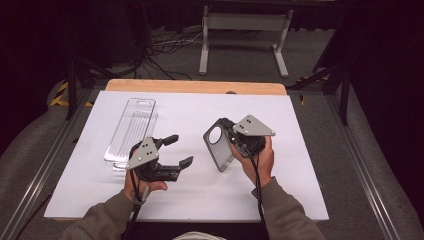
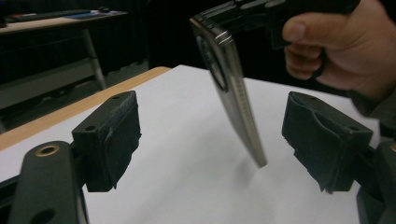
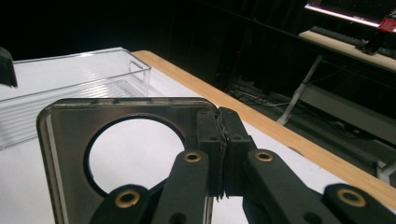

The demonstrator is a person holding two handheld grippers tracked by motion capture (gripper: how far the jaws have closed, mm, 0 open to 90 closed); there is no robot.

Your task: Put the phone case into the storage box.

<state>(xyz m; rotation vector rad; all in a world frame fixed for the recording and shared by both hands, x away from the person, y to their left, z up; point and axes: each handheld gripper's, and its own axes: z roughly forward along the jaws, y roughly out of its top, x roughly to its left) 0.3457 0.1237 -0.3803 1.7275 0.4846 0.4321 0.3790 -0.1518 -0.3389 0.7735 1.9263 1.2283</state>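
A lab or studio: black curtains (image 1: 45,40), floor cables (image 1: 165,47) (taped), rail-framed table (image 1: 195,86).

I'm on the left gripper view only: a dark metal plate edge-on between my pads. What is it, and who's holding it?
Observer: A flat dark grey metal plate with a round hole; the right tool is clamped on its edge.
Operator: Is the plate on the table?
Observer: In the high view its lower corner is at the white sheet; I can't tell contact.
Operator: Anything to my left?
Observer: A long clear plastic tray lies beyond the left tool, whose jaws stand apart, nothing gripped.
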